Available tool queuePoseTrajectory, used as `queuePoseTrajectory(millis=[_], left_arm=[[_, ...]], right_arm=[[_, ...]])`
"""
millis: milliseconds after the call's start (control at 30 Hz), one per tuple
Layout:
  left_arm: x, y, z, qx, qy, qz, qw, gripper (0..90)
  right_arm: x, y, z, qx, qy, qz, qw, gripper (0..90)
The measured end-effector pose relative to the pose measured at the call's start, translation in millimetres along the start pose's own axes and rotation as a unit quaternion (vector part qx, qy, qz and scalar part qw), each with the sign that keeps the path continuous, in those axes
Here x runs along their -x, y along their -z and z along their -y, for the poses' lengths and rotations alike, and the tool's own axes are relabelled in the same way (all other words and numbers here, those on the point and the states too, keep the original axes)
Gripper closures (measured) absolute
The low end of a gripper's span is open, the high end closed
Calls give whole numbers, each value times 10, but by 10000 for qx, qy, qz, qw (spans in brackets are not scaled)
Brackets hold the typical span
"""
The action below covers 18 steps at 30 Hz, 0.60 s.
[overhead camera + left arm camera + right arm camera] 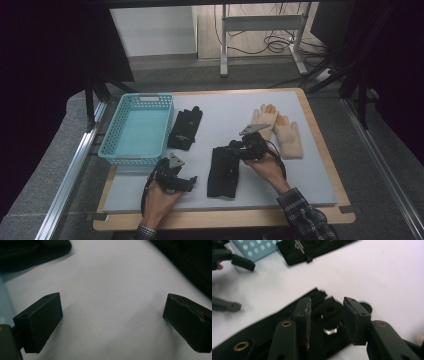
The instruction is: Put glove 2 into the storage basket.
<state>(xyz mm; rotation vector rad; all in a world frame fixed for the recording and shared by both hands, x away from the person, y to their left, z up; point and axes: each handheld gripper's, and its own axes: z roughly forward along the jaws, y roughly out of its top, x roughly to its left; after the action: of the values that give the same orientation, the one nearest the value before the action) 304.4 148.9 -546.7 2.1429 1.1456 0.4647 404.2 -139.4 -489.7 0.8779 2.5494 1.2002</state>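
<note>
Two black gloves lie on the grey mat (pixel 300 165): one (pixel 185 128) beside the basket, the other (pixel 223 171) near the front. My right gripper (pixel 222 150) sits at this nearer glove's far end. In the right gripper view the gripper (pixel 325 320) is open, its jaws standing on either side of the glove's (pixel 262 332) fingertip end, not closed on it. My left gripper (pixel 191 182) rests left of that glove. It is wide open (pixel 112 320) over bare mat with nothing between the jaws. A cream pair of gloves (pixel 280 131) lies to the right.
A teal plastic basket (pixel 136 129) stands at the mat's left, its edge (pixel 3 302) close to my left gripper. The far black glove (pixel 312 248) and basket (pixel 257 247) lie beyond my right gripper. The wooden table edge (pixel 225 217) runs along the front.
</note>
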Motion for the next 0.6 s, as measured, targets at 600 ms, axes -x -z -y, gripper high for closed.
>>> queuePoseTrajectory(millis=[600], left_arm=[[-35, 23, 84, 41, 216, 137, 9997, 27]], right_arm=[[-139, -833, -601, -210, 195, -268, 9992, 660]])
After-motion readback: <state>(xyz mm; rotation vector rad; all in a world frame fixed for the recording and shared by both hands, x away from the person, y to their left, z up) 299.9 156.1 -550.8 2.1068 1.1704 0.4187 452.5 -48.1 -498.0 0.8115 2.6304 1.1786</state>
